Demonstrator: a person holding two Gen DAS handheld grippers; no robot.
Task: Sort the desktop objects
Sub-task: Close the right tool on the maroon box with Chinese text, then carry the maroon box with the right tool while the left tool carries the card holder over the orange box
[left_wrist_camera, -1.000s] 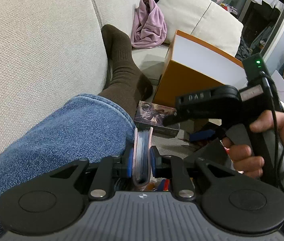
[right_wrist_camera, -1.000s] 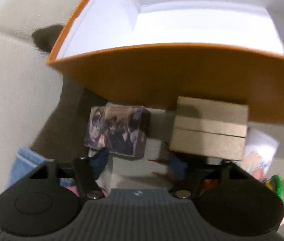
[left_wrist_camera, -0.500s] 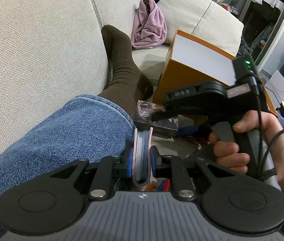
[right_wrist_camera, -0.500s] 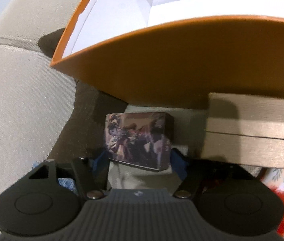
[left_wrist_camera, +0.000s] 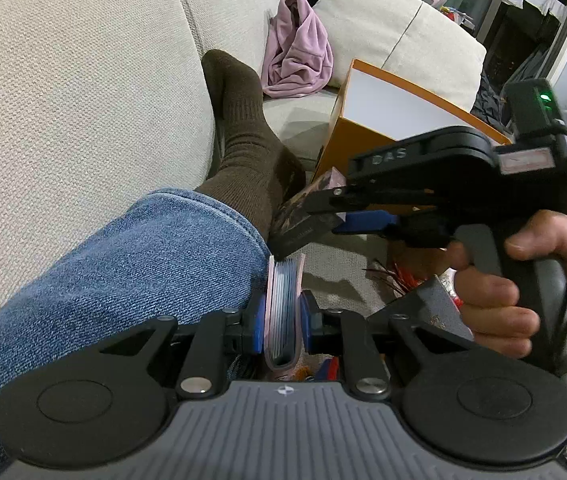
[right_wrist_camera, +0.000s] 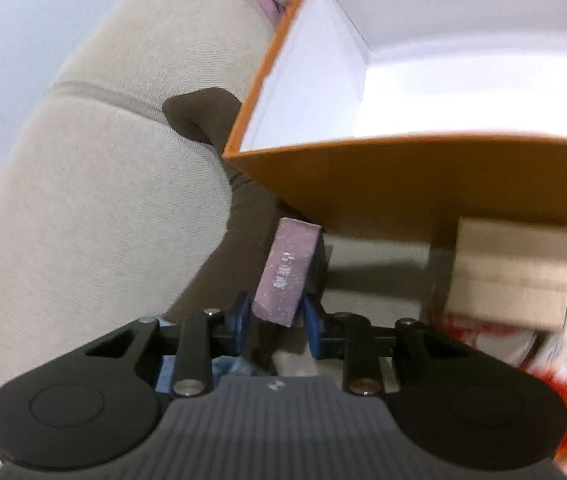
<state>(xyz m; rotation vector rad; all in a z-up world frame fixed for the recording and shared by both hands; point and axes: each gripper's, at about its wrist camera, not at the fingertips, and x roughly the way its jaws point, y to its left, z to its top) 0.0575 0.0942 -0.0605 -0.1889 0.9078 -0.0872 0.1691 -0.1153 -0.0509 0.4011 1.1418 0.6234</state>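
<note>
**On the sofa: both grippers hold something**

Before the orange box (right_wrist_camera: pixel 423 176), the right gripper (right_wrist_camera: pixel 277 322) has just been closing; its jaws pinch a purple card box (right_wrist_camera: pixel 287 272), tilted up off the cushion. The left gripper (left_wrist_camera: pixel 282 322) clamps a pink card wallet (left_wrist_camera: pixel 283 300) upright beside the knee.

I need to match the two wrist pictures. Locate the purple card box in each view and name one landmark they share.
Left wrist: the purple card box sits right of centre, tilted, in the right claw, before the orange box.
Right wrist: it stands centre, between the blue pads, its narrow printed side facing us.
Shared landmark: the orange box.
</note>
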